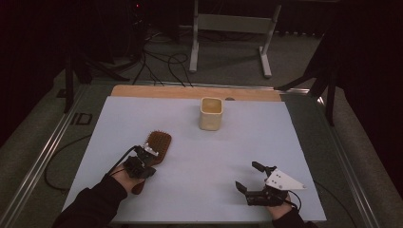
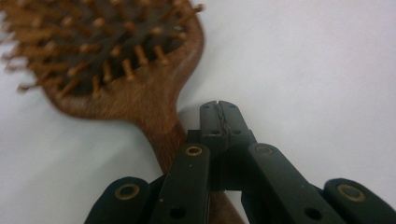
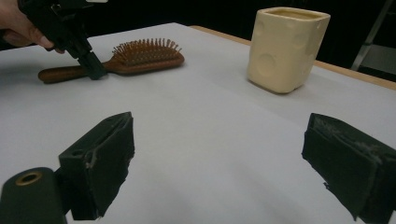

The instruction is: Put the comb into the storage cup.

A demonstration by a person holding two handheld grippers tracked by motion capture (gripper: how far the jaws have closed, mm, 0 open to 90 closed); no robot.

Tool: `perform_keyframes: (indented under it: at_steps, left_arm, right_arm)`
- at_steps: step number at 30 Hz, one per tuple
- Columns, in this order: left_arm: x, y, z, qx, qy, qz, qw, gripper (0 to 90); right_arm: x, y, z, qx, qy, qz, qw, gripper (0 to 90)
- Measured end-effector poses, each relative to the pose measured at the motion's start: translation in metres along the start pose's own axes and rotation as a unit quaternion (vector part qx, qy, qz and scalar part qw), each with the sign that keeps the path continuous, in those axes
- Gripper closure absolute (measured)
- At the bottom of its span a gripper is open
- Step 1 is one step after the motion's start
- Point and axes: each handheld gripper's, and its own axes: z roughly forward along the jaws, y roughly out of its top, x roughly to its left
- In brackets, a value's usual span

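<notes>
Left gripper [image 2: 219, 109] low at the neck of the wooden hairbrush [image 1: 157, 145], fingers [image 2: 232, 122] pressed together on nothing, handle lying just beside and beneath them on the white surface [image 1: 199, 156], bristles up. Right gripper [image 1: 250, 176] resting well apart from the brush, fingers [image 3: 100, 156] spread wide and empty. Cream cup [image 1: 211, 114] standing beyond both.

Likely trouble: closed tips nudging the neck and sliding or spinning the brush instead of taking hold. No grasp possible without first opening around the handle. Risk, too, of a pinch on the tapered neck slipping toward the head, or a grip far from the balance point letting the head droop and drop.
</notes>
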Motion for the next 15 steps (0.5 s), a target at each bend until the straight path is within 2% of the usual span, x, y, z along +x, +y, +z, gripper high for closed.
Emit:
perform_keyframes:
  at_steps: [6, 13, 15]
  left_arm:
    - [0.011, -0.006, -0.004, 0.011, 0.012, -0.002, 0.9999, 90.0]
    - [0.02, -0.01, -0.006, 0.013, 0.013, -0.011, 0.9998, 90.0]
    - [0.022, -0.011, -0.007, 0.014, 0.015, -0.008, 0.9998, 90.0]
  right_arm:
    - [-0.001, 0.0, 0.0, 0.0, 0.0, 0.002, 1.0, 8.9]
    - [0.0, 0.0, 0.001, 0.002, -0.001, 0.0, 1.0, 8.9]
    - [0.0, 0.0, 0.001, 0.002, -0.001, 0.0, 1.0, 8.9]
